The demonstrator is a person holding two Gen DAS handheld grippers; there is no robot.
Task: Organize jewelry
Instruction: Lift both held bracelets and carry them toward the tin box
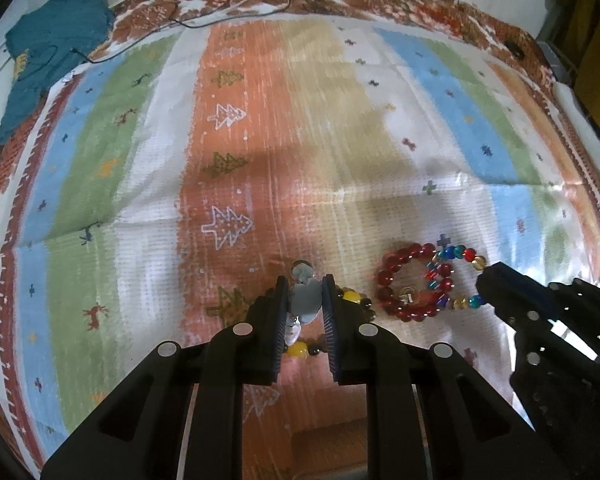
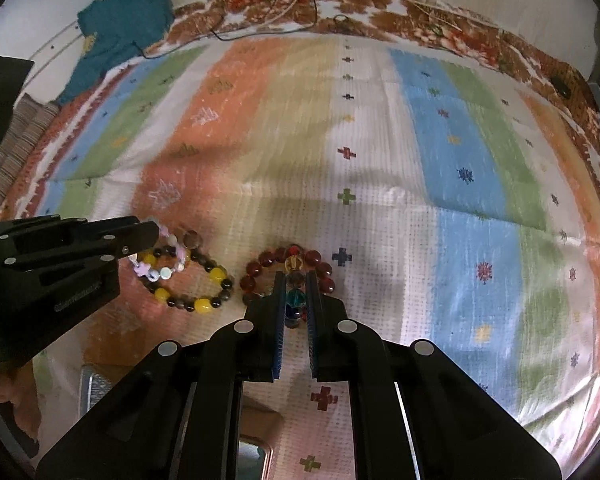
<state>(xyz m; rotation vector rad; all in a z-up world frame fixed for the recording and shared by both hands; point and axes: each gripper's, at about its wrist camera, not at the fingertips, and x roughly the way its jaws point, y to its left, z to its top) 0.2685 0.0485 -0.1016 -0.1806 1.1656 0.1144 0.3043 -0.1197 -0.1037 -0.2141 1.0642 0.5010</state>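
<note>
Strand (image 2: 295, 280) lengthwise between shut right tongs (image 2: 296, 276), pointing forward.

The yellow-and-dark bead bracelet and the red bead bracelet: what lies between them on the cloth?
Nothing: in the right wrist view only bare striped cloth separates the yellow-and-dark bracelet from the red bracelet.

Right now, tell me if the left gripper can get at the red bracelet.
Probably not as things stand. The left gripper is shut on the pastel bracelet, so its jaws are occupied. The red bracelet lies beside it, partly overlapped by the multicolour bracelet in the right gripper.
</note>
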